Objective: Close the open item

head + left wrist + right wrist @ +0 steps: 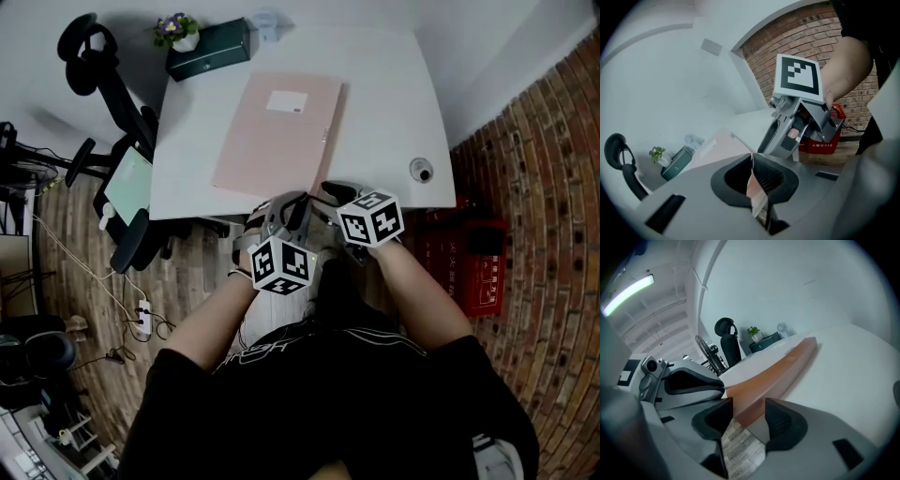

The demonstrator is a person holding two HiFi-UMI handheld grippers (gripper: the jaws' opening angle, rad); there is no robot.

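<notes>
A pink folder (277,136) lies flat and closed on the white table (394,112), its near edge close to the table's front edge. Both grippers hover at that front edge, side by side. My left gripper (286,202) is shut with nothing in it; in the left gripper view its pads (764,176) meet, with the folder (715,146) beyond them. My right gripper (745,416) is open, and the folder's near corner (778,369) shows in the gap ahead of its pads without being pressed. In the head view the right gripper (328,192) sits just right of the left one.
A dark green box (211,47) and a small potted plant (178,30) stand at the table's far left corner. A round fitting (422,170) sits near the right edge. An office chair (103,66) is on the left, and a red case (469,258) lies on the floor by the brick wall.
</notes>
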